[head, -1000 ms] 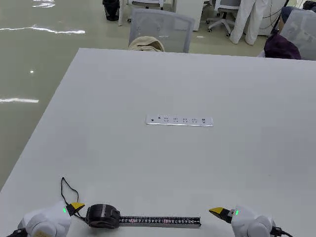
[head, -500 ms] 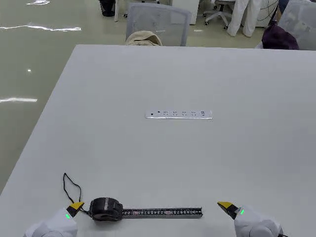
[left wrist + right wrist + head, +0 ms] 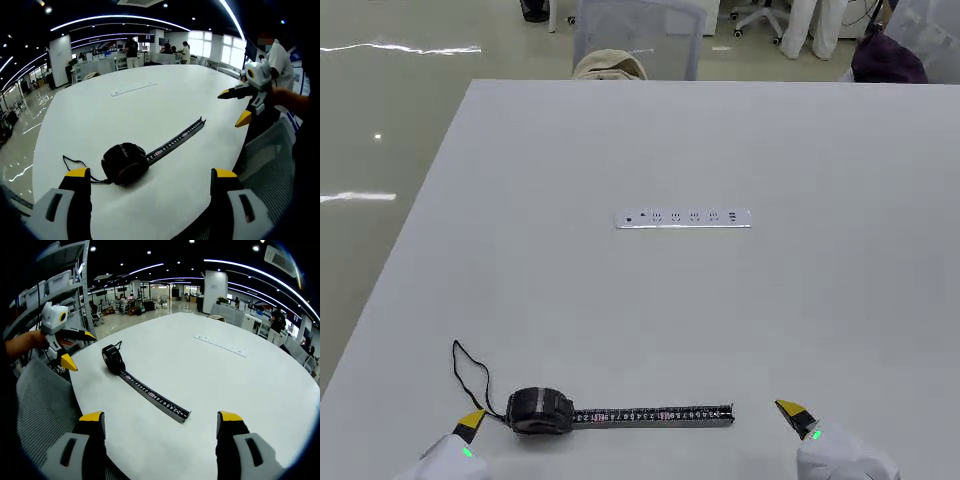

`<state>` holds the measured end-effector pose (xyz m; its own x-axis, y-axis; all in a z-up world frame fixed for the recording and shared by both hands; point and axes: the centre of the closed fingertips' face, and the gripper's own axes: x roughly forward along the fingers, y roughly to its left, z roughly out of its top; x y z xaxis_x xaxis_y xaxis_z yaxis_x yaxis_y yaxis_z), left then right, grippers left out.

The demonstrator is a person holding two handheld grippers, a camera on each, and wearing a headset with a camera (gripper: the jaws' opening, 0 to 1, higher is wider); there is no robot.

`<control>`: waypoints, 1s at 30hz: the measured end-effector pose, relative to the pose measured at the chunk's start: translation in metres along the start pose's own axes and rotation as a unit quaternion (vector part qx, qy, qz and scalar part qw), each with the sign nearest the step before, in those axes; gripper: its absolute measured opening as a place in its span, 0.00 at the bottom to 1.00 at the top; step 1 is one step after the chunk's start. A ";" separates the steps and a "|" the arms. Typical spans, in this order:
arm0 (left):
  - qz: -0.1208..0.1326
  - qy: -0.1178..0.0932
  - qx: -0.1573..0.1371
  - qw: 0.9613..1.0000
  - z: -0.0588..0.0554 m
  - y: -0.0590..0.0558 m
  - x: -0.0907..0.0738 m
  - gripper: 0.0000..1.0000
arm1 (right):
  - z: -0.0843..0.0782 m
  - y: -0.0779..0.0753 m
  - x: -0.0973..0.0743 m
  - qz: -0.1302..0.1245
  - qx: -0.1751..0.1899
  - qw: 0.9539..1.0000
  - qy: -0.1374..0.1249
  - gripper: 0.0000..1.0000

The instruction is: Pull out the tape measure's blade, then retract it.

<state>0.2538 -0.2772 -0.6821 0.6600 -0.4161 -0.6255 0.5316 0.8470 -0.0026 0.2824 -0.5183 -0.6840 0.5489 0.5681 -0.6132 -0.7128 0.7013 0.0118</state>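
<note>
– What's in front of the person from where you stand?

– Mostly a big white table (image 3: 670, 150). At its far edge there's a grey mesh-backed chair (image 3: 638, 30).

– And the two tools in the hands?

– Both are low at the near edge. The left gripper (image 3: 151, 173) has its yellow-tipped jaws spread wide with nothing between them. It hangs just to the left of the tape measure and is not touching it. The right gripper (image 3: 161, 416) is gaping just as wide, also empty. It sits off to the right, past the free end of the blade with a clear gap between.

– Anything else lying on the table?

– A white power strip (image 3: 683, 218) lies flat about mid-table, well away from everything else.

– So where exactly is the tape measure?

– The tape measure (image 3: 538, 410) is a black case resting on the table near the front edge, on the person's left side, between the two grippers. Its blade (image 3: 655, 415) is pulled out, lying flat on the surface and running straight to the right from the case. You can see the markings along it, though I can't read them from here.

– And that thin loop?

– That's a black cord (image 3: 470, 370) coming off the left of the case and curling away across the table.
</note>
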 end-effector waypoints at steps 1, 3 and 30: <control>0.002 -0.002 -0.005 1.000 0.000 0.000 0.000 0.99 | 0.001 0.000 0.000 -0.001 0.003 1.000 -0.001 0.94; 0.008 -0.006 -0.017 1.000 0.002 -0.001 0.000 0.99 | 0.001 0.002 -0.001 -0.002 0.005 1.000 -0.001 0.94; 0.063 -0.039 -0.059 0.996 0.015 -0.003 -0.006 0.99 | -0.004 0.009 -0.002 -0.021 0.034 0.999 0.005 0.94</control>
<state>0.2562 -0.2820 -0.6671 0.7584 -0.3251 -0.5649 0.3800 0.9247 -0.0220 0.2729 -0.5150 -0.6858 0.5731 0.5340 -0.6216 -0.6580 0.7520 0.0392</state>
